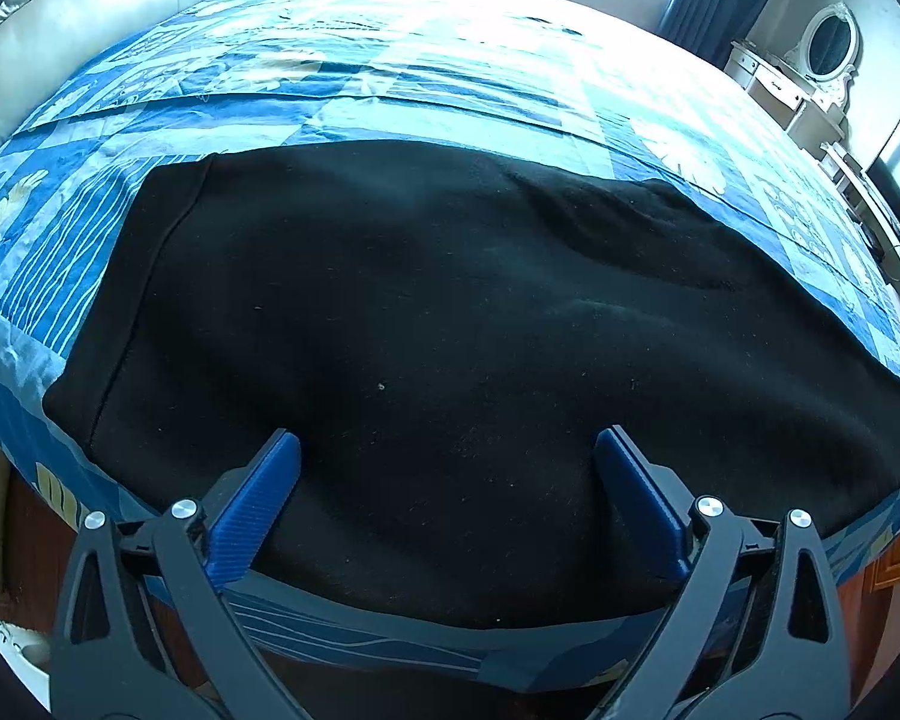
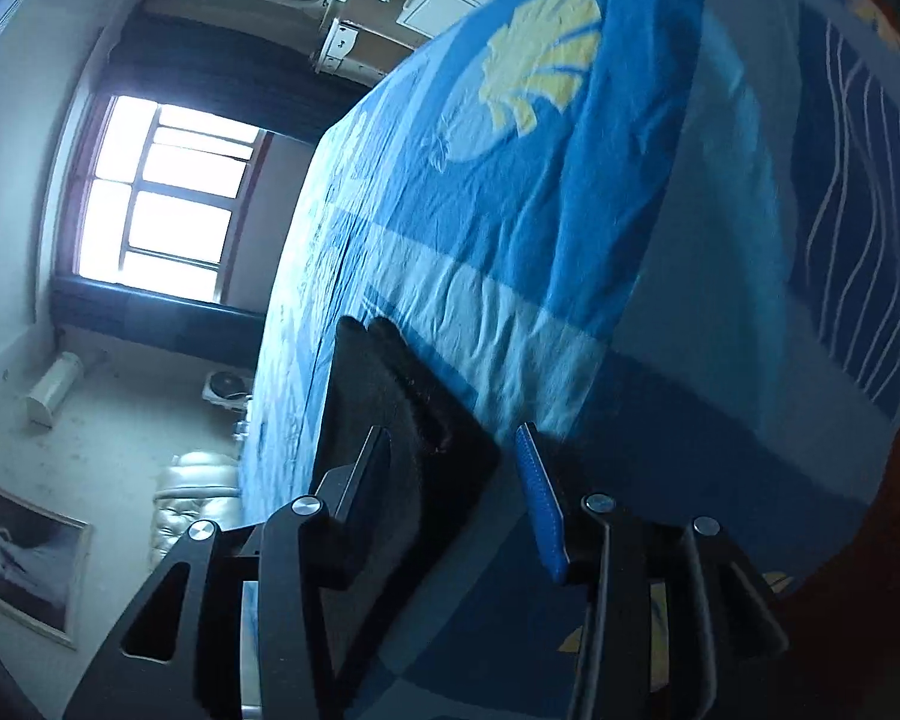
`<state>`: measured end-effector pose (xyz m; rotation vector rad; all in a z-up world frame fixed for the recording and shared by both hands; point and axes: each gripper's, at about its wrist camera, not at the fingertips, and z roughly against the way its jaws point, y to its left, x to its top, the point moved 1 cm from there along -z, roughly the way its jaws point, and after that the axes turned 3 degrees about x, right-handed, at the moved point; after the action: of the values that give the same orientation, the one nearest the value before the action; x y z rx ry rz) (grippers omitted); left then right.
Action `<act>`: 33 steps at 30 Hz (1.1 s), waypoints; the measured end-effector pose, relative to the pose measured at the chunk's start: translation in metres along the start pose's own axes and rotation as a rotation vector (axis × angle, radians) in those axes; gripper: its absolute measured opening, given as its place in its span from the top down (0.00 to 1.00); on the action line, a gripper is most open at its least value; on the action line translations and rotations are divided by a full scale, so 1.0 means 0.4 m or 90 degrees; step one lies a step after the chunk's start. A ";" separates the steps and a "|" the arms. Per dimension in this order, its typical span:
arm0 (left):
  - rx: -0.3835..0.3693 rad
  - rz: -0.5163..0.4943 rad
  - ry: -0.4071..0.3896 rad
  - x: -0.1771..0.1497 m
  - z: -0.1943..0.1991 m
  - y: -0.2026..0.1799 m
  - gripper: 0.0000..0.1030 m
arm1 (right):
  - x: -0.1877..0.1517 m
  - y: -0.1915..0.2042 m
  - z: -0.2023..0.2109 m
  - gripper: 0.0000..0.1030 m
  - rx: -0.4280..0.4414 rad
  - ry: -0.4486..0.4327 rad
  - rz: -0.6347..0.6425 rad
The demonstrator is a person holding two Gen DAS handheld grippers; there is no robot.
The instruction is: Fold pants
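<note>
Left gripper (image 1: 447, 450) stands with its blue pads spread wide over the near part of the pants (image 1: 426, 324); I see nothing between them and cannot tell whether the tips touch the cloth. Right gripper (image 2: 450, 450) is rolled on its side, its fingers partly parted, with an end of the black fabric (image 2: 402, 420) lying in the gap. The picture is blurred there, and I cannot tell whether the fingers bear on it or merely straddle it.

The pants lie as a broad, dark, mostly flat slab along the near edge of the bed (image 1: 390, 72), on the blue patterned bedspread (image 1: 54, 252). A seamed band (image 1: 144, 276) runs down the slab's left end, and a shallow ridge (image 1: 582, 204) creases the far right part. The near hem sits close to the bed's near edge.

I judge a fold is about to be taken, with neither side yet secured.

Risks noted:
- The right fingers may close on only one layer, so the lower layer stays behind and the fold skews.
- The bedspread is loose and wrinkled beside the cloth; a low pinch could catch it with the pants.
- The garment lies near the bed's edge; a pull toward me could drag it off.
- The standing ridge may be folded in as a crease.
</note>
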<state>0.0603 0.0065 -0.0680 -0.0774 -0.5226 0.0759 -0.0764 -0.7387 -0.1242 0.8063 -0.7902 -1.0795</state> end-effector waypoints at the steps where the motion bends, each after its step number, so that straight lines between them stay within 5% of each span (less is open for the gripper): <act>1: 0.000 -0.001 0.000 0.000 -0.001 -0.001 0.04 | -0.009 -0.006 -0.010 0.54 0.021 -0.001 -0.016; 7: 0.001 -0.003 0.001 0.002 -0.004 0.000 0.03 | -0.025 0.003 -0.056 0.55 0.026 -0.012 -0.029; 9: 0.002 -0.003 0.001 0.003 -0.004 0.001 0.03 | -0.023 0.014 -0.069 0.85 -0.008 -0.012 -0.007; 10: 0.002 -0.003 0.001 0.003 -0.004 0.002 0.03 | -0.020 0.015 -0.081 0.86 -0.020 -0.007 -0.003; 15: -0.010 -0.006 0.006 0.006 0.004 0.009 0.03 | -0.014 0.062 -0.055 0.87 -0.012 -0.027 0.005; 24: -0.013 0.021 -0.010 0.016 0.067 0.054 0.03 | -0.039 0.286 -0.003 0.88 0.018 -0.025 0.106; 33: 0.012 0.025 -0.034 0.016 0.113 0.113 0.03 | -0.178 0.550 0.008 0.87 0.028 -0.001 0.261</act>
<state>0.0408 0.0544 -0.0302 -0.0676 -0.5737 0.1214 -0.0034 -0.6138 0.0565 0.6430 -0.9356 -0.6988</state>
